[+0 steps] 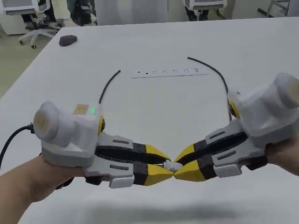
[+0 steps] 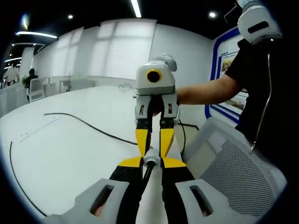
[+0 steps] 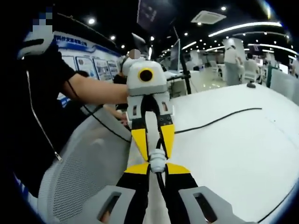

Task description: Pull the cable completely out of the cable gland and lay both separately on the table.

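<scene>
Flat white power strip (image 1: 166,72) lies on a matte white table (image 1: 140,121). Nearer the person than the strip and well apart from it, two grippers meet tip to tip above the tabletop. The left gripper (image 1: 164,167) has its jaws pinching a small white ribbed cable gland (image 1: 171,164). The right gripper (image 1: 180,169) has its jaws pressed in on the thin black cable (image 3: 161,179) right where it leaves the gland. Gland and cable are joined and off the table, and the yellow wedge tips cover much of the gland. The gripper shells are hard white plastic with black jaw arms. Left of the strip a thin black lead (image 1: 106,86) curves toward the person. Right of it another lead (image 1: 212,71) runs behind the right gripper's body. Beyond the strip, far left, sits a dark rounded object (image 1: 68,40), with a castor office chair (image 1: 28,21) past the table edge.
</scene>
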`<state>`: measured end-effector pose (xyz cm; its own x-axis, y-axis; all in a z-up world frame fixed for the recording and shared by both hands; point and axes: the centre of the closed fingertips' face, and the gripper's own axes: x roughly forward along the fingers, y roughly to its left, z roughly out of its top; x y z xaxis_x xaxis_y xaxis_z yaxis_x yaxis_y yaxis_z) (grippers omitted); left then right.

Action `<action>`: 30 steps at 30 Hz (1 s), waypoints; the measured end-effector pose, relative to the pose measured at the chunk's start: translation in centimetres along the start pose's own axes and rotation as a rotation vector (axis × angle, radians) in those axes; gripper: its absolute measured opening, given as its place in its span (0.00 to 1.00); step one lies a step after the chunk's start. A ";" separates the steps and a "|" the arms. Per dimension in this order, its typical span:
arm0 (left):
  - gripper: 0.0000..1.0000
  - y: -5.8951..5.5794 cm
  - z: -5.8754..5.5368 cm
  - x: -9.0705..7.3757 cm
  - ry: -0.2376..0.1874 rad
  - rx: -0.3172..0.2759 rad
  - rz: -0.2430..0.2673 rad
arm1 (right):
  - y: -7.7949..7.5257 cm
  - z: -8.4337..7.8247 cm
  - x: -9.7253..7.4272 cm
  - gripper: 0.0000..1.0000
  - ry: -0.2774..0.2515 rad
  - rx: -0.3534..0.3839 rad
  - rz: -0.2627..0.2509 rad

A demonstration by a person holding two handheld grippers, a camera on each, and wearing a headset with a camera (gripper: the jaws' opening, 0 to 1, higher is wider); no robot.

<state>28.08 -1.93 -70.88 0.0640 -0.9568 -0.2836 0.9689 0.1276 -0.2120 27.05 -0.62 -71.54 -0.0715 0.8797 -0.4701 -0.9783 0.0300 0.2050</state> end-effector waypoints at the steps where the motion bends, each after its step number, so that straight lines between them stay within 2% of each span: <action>1: 0.14 0.3 0.1 -0.1 -0.016 -0.035 0.008 | -0.3 0.1 0.0 0.06 -0.001 -0.044 -0.039; 2: 0.14 0.5 0.2 -0.1 -0.028 -0.079 0.010 | -0.6 0.1 -0.1 0.06 0.003 -0.085 -0.061; 3: 0.14 0.5 0.1 -0.1 -0.034 -0.167 0.000 | -0.6 0.1 0.0 0.06 0.020 -0.144 -0.093; 4: 0.14 0.8 0.0 -0.1 -0.035 -0.227 0.007 | -0.8 0.1 0.0 0.06 0.036 -0.201 -0.121; 5: 0.14 0.8 -0.3 -0.1 -0.029 -0.304 -0.017 | -0.5 -0.1 0.2 0.06 0.073 -0.248 -0.135; 6: 0.14 0.8 -0.4 -0.1 -0.028 -0.339 -0.025 | -0.6 -0.2 0.3 0.06 0.089 -0.270 -0.157; 7: 0.14 1.2 -0.4 0.0 -0.038 -0.373 -0.011 | -0.8 -0.2 0.3 0.06 0.105 -0.332 -0.190; 10: 0.14 1.3 -0.4 0.0 -0.055 -0.428 -0.020 | -0.8 -0.1 0.3 0.06 0.130 -0.446 -0.227; 11: 0.14 1.2 -0.4 -0.1 -0.058 -0.443 -0.023 | -0.8 -0.1 0.3 0.06 0.134 -0.447 -0.230; 12: 0.14 1.1 -0.4 -0.1 -0.058 -0.432 -0.024 | -0.7 -0.2 0.3 0.07 0.129 -0.436 -0.221; 14: 0.14 0.8 -0.4 0.0 -0.055 -0.398 -0.023 | -0.6 -0.4 0.3 0.07 0.126 -0.314 -0.208; 15: 0.14 0.4 -0.2 0.0 -0.060 -0.359 -0.028 | -0.5 -0.2 0.2 0.07 0.112 -0.275 -0.191; 16: 0.14 0.3 0.0 -0.1 -0.067 -0.342 -0.031 | -0.5 0.0 0.1 0.08 0.102 -0.268 -0.178; 17: 0.14 0.0 0.3 -0.2 -0.077 -0.296 -0.036 | -0.4 0.2 -0.1 0.08 0.083 -0.225 -0.161; 18: 0.14 0.0 0.4 -0.2 -0.078 -0.283 -0.038 | -0.2 0.5 -0.3 0.09 0.057 -0.155 -0.140; 19: 0.14 -0.3 0.7 -0.3 -0.084 -0.227 -0.037 | 0.0 0.6 -0.5 0.12 0.029 -0.054 -0.093; 20: 0.14 -0.4 0.9 -0.4 -0.087 -0.189 -0.042 | -0.1 0.6 -0.9 0.16 0.008 0.026 -0.070; 22: 0.14 -0.8 1.2 -0.5 -0.097 -0.146 -0.059 | -0.1 0.4 -1.1 0.18 -0.027 0.114 -0.022; 24: 0.14 -1.0 1.5 -0.6 -0.105 -0.114 -0.061 | -0.4 0.6 -1.2 0.15 -0.062 0.140 -0.014; 25: 0.14 -0.9 1.5 -0.7 -0.101 -0.097 -0.057 | 0.0 0.7 -1.1 0.14 -0.080 0.185 0.026; 27: 0.14 -1.1 1.7 -0.7 -0.116 -0.070 -0.071 | 0.4 1.0 -0.9 0.15 -0.112 0.217 0.051; 30: 0.14 -0.9 1.4 -0.7 -0.110 -0.085 -0.069 | 0.4 1.1 -0.8 0.13 -0.111 0.218 0.057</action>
<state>27.49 -1.74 -69.14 0.0279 -0.9863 -0.1628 0.9485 0.0776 -0.3071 26.89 -0.82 -70.17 -0.0919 0.9293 -0.3577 -0.9075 0.0698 0.4143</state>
